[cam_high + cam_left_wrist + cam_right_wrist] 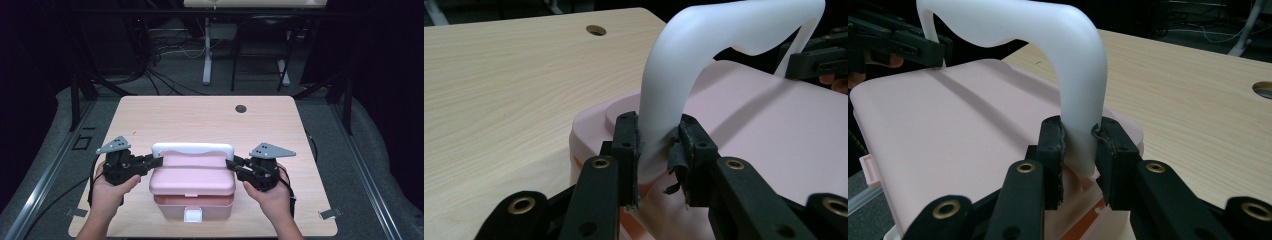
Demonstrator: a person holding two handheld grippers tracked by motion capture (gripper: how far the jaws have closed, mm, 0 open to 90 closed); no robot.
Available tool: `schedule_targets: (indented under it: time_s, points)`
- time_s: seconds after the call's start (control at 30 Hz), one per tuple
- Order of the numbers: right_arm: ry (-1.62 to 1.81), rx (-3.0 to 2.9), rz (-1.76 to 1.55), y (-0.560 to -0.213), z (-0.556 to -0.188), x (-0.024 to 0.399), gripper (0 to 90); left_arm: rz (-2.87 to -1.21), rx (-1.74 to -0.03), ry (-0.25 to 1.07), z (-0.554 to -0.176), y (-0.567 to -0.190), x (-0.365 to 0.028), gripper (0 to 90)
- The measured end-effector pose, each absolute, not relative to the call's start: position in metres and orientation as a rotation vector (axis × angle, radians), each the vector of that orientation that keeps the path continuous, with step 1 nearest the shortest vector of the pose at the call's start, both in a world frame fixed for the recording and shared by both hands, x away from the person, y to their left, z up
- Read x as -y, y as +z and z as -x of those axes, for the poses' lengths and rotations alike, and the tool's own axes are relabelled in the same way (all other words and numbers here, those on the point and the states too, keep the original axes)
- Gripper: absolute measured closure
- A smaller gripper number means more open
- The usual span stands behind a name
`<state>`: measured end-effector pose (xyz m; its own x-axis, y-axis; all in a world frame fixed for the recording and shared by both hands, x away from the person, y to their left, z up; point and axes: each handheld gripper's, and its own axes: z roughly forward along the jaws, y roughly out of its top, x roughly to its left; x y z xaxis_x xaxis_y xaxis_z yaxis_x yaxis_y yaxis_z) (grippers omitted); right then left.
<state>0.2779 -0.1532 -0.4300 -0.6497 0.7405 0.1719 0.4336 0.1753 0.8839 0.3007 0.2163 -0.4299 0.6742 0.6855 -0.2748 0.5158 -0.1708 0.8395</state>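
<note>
Light wood-grain counter [200, 120], rounded corners, seen from above; surface bare toward the far edge. Round cable hole [241, 108] near the far right of the counter, also visible in the left gripper view [596, 30] and at the right edge of the right gripper view [1264, 89]. Grey floor [60, 130] around the counter, crossed by metal rails [45, 175] at left and right. Beyond the counter: second table with white legs [207, 50], dark frame legs [260, 55] beside it, loose cables [160, 75] on the floor. Dark surroundings at both sides.
</note>
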Motion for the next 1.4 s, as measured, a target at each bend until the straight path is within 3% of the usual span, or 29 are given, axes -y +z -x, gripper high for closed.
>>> schedule_targets:
  time_s: [0.43, 0.83, 1.4]
  points:
    - [1.471, -2.14, -1.117, -0.428, -0.278, 0.153, 74.0, -1.833, -0.958, 0.207, -0.295, -0.427, -0.222, 67.1]
    - [1.48, -2.138, -1.12, -0.426, -0.279, 0.153, 74.0, -1.858, -0.955, 0.272, -0.272, -0.415, -0.241, 66.8]
    - [1.478, -2.133, -1.117, -0.428, -0.278, 0.153, 74.0, -1.912, -0.955, 0.258, -0.236, -0.449, -0.256, 66.8]
